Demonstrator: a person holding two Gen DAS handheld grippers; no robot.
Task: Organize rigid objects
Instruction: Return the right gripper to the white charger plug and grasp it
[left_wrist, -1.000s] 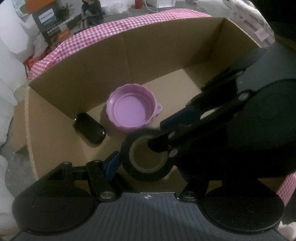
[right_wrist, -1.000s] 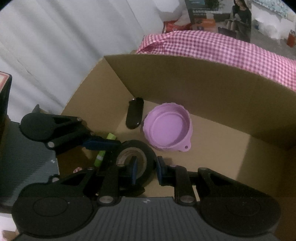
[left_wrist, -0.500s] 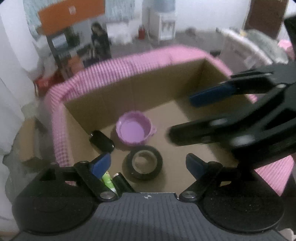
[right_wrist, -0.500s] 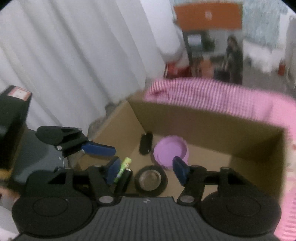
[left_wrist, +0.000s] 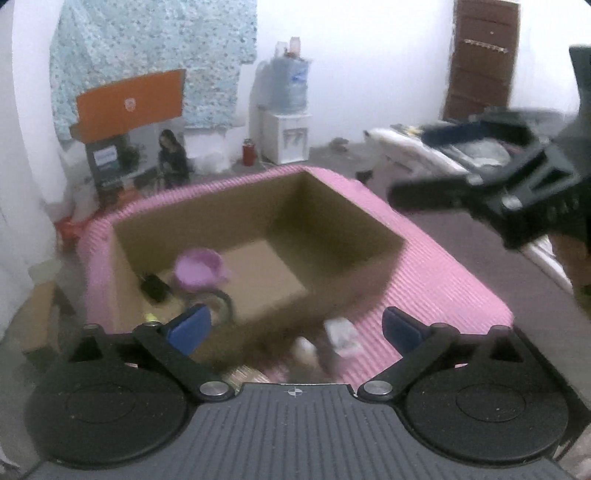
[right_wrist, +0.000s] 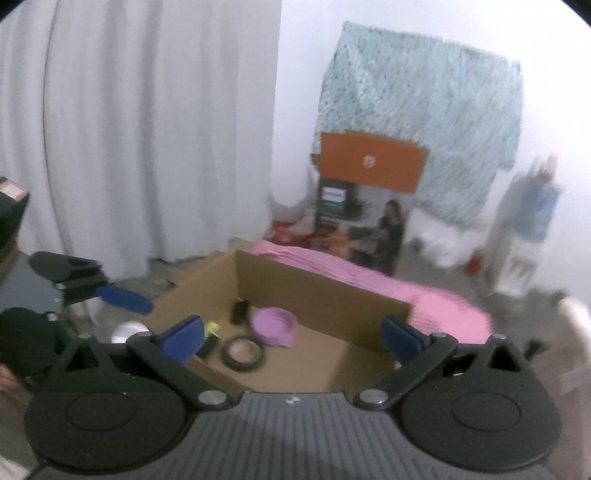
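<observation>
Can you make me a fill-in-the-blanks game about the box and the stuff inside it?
1. The black tape roll lies inside the cardboard ____.
2. The little bowl beside the tape roll is coloured ____.
3. The right gripper has just been opening and holds ____.
4. The cloth under the box is coloured ____.

Missing words: box; purple; nothing; pink

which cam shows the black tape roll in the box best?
Right wrist view: the black tape roll lies in full sight on the cardboard box floor, ring and hole clear. In the left wrist view it is blurred and partly hidden behind a blue gripper pad.
</observation>
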